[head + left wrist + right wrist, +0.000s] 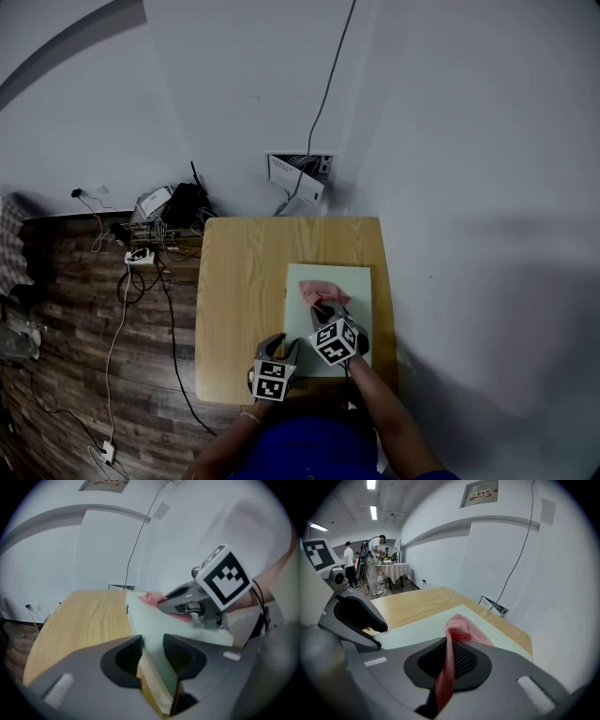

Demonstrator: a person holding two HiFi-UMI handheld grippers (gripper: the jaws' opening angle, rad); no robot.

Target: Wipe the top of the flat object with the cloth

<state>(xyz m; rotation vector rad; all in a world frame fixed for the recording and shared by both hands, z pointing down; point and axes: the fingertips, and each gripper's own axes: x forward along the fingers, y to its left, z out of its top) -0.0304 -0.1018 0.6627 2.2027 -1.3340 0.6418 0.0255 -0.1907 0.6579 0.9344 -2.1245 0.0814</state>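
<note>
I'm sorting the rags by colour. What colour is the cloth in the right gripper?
The cloth is pink mesh; the right gripper view shows it best.

Flat object (328, 277) lies on tabletop (239, 300), toward its right side. Cloth (322, 292) sits on flat object's far half. Right tongs (324, 311) over flat object, just nearside of cloth, gripping it. Left tongs (284, 347) at flat object's near left corner, clamped on its edge.

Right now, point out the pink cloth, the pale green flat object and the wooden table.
pink cloth (460, 626): right gripper view, its bunched top fold.
pale green flat object (154, 620): left gripper view, its bare top face.
wooden table (239, 300): head view, bare wood left of the object.
</note>
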